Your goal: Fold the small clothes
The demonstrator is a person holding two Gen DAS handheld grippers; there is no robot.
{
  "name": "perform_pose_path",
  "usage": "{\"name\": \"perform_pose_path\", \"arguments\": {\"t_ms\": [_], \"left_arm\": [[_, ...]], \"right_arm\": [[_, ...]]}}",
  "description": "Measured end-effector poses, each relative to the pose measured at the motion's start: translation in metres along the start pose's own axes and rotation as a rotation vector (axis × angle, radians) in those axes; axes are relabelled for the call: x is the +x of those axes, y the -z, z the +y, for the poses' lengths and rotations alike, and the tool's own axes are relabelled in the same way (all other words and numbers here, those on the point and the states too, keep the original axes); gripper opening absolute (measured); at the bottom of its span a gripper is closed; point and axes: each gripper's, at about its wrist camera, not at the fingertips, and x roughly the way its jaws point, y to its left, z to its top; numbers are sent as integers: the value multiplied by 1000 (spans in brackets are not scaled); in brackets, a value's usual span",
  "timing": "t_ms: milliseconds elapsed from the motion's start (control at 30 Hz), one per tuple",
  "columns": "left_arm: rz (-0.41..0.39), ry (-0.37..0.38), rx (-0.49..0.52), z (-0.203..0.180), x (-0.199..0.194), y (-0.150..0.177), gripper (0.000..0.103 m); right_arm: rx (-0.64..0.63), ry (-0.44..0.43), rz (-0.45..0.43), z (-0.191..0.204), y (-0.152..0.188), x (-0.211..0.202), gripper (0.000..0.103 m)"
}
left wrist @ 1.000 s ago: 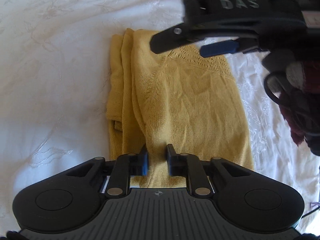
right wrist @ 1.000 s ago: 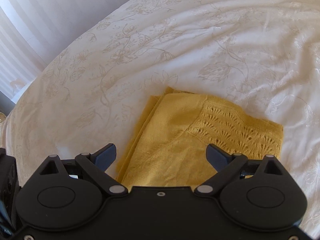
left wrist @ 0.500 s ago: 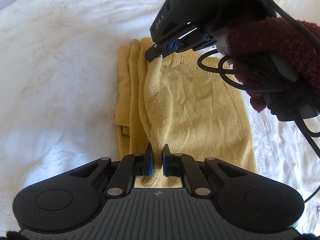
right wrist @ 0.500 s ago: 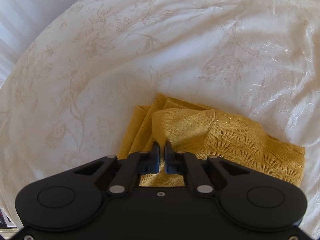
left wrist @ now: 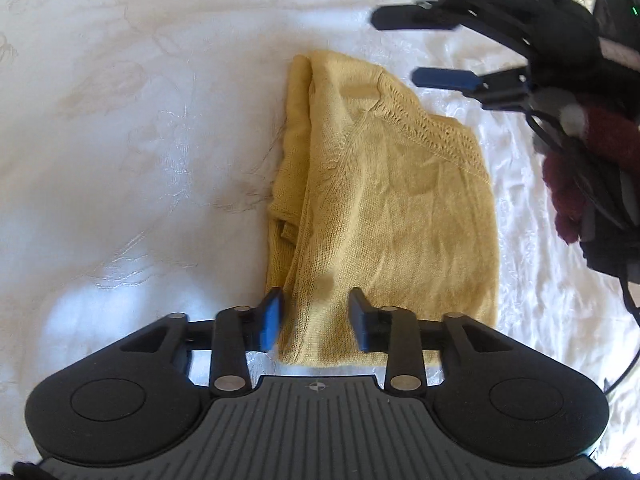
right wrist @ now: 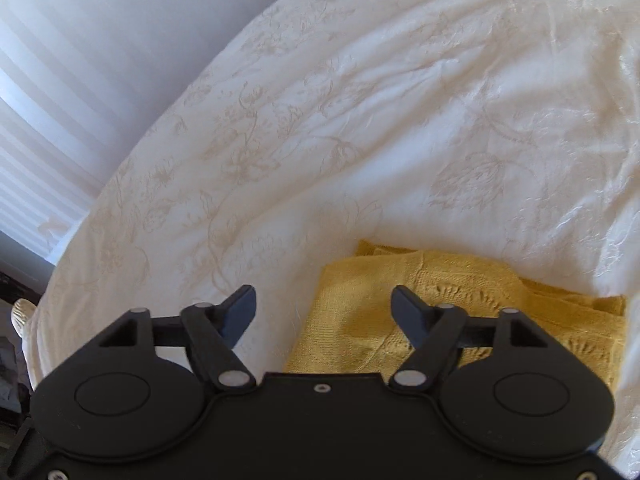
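A yellow knitted garment (left wrist: 384,208) is seen lying folded on a bed covered by a white bedspread (left wrist: 140,128) with a pale floral pattern. The garment is laid flat as a rough rectangle, with several folded layers stacked along the edge that falls on the left in the left wrist view, and a band of openwork knit running across its far part.

The left gripper (left wrist: 316,320) is held over the near edge of the garment, pointing downward. Its jaws have just been opening and are now seen standing partly apart; the knit lies below and between the blue pads (left wrist: 271,320), but it is not pressed by them, and nothing is gripped.

The right gripper (right wrist: 322,312) is held at the far end of the garment. Its jaws have likewise just been opening and are now spread wide, with nothing held. In the right wrist view, one finger is seen over the bare bedspread beside the garment's edge and the other over the openwork band. From the left wrist view, the same gripper is seen above and just beyond the garment's far corner, apart from the cloth, carried by a hand in a dark red fuzzy sleeve (left wrist: 600,148) with black cables trailing beside it.

Beyond the bed, a white wall with pale slatted blinds (right wrist: 48,152) is seen.
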Motion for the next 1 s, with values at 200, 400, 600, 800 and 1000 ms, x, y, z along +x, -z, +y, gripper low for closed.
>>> {"name": "perform_pose_path", "arguments": {"t_ms": [200, 400, 600, 800, 1000], "left_arm": [[-24, 3, 39, 4, -5, -7, 67], [48, 59, 39, 4, 18, -12, 67], [94, 124, 80, -11, 46, -24, 70], [111, 200, 78, -15, 64, -34, 83], [118, 245, 44, -11, 65, -33, 81]], "right_arm": [[102, 118, -41, -73, 24, -55, 90], [236, 108, 12, -126, 57, -61, 92], [325, -49, 51, -142, 67, -27, 97], [389, -181, 25, -144, 51, 3, 103], [370, -175, 23, -142, 53, 7, 103]]}}
